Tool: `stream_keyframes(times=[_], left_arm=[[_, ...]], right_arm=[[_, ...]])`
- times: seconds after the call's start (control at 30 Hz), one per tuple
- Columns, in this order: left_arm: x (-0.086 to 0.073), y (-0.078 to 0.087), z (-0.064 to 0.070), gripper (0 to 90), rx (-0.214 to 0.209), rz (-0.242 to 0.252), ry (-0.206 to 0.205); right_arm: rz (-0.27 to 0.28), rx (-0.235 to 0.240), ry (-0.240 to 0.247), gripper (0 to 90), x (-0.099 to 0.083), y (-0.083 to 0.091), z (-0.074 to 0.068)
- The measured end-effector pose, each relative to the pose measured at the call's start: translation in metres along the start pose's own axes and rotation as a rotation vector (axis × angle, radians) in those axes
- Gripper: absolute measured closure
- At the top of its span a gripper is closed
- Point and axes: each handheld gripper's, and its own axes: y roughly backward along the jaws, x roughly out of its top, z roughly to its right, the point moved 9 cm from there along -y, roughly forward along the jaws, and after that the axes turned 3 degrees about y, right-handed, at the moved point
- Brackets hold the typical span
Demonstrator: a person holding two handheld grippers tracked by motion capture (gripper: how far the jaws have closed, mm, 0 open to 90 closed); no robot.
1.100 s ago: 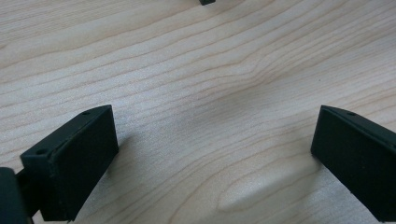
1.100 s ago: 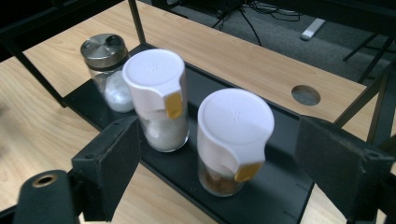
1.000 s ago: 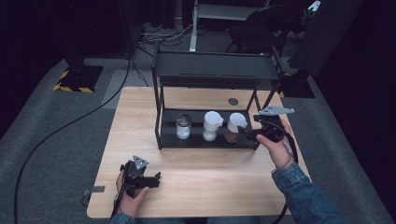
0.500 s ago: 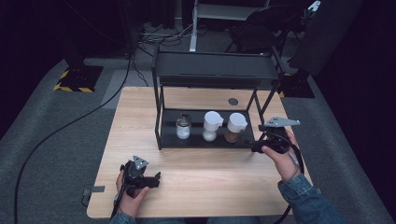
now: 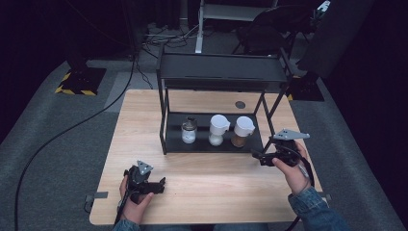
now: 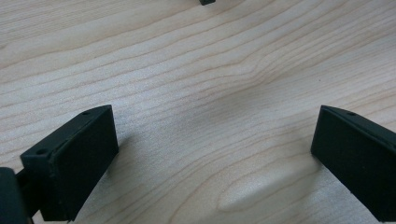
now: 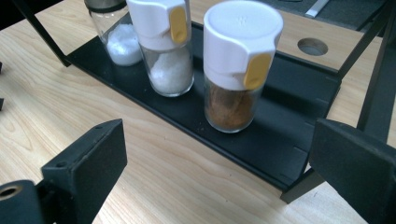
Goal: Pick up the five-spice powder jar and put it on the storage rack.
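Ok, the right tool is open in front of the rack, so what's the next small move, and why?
Probably ease the right tool forward toward the brown spice jar, keeping its jaws open. That jar stands nearest on the bottom shelf, upright, with a gap between it and the white-filled jar beside it. The left tool rests open on the table, so it seems idle.

— What's the table (image 7: 56, 107) made of?
— Pale wood, smooth and matt, with wavy grain.
— The spice jar (image 7: 236, 74)?
— Clear glossy glass, white plastic cap, yellow tab. It stands on a matt black metal rack shelf (image 7: 187, 119).
— And the tongs (image 7: 219, 172)?
— Matt black plastic jaws.
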Motion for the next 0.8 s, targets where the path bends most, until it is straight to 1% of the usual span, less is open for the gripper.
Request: stream_keyframes(times=[0.13,0.2,0.5,0.8], left_arm=[[0.000,0.000,0.000,0.5,0.000,0.000,0.000],[0.000,0.000,0.000,0.5,0.000,0.000,0.000],[0.000,0.000,0.000,0.5,0.000,0.000,0.000],[0.000,0.000,0.000,0.5,0.000,0.000,0.000]], right_arm=[[-0.011,0.003,0.002,4.0,-0.008,-0.002,-0.002],[-0.017,0.000,0.012,4.0,-0.013,-0.003,-0.002],[-0.044,-0.006,0.022,4.0,-0.030,-0.009,-0.004],[-0.066,-0.008,0.011,4.0,-0.047,-0.016,-0.006]])
